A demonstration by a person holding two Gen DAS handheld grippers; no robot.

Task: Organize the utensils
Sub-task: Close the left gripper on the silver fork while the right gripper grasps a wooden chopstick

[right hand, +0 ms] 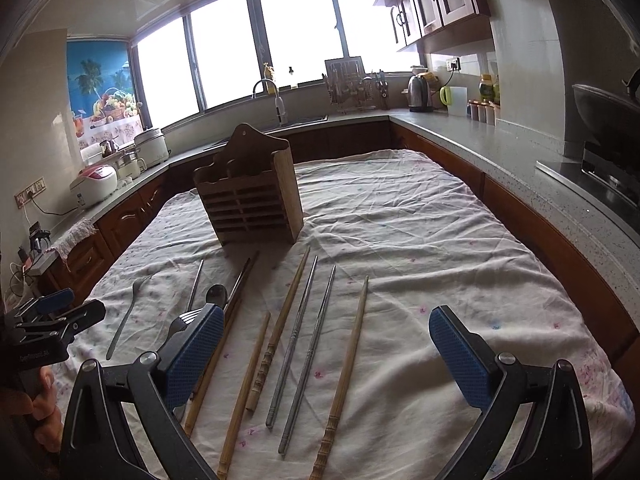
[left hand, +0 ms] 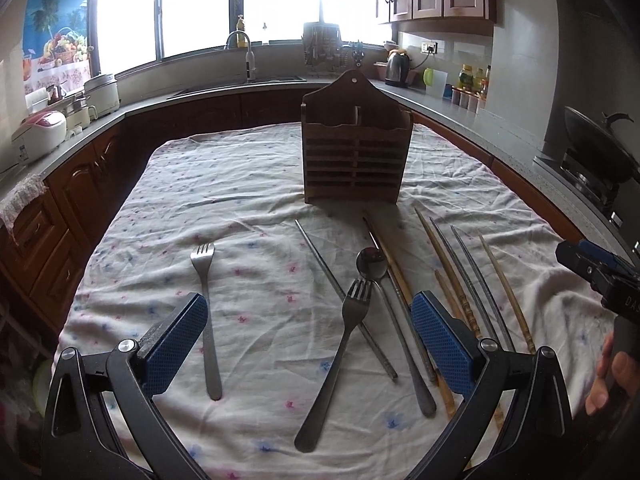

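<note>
While Both Grippers Hang Open, Utensils Wait on the Cloth

Left gripper [left hand: 308, 336] and right gripper [right hand: 326, 354] — jaws spread, empty — hover above forks [left hand: 206, 312], a spoon [left hand: 372, 264] and chopsticks [right hand: 344, 364] lying before the upright wooden holder [left hand: 356, 148] on the tablecloth [left hand: 256, 208].

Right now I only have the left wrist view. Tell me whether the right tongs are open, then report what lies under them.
Observer: The right tongs are wide open, with nothing between the pads.
Operator: Now report what lies below them.
Observer: A pair of metal chopsticks lies side by side on the cloth, with a wooden chopstick just right of them.
Operator: Describe the holder's right side.
Observer: The holder has a plain, solid side board. The slots are on its front only.
</note>
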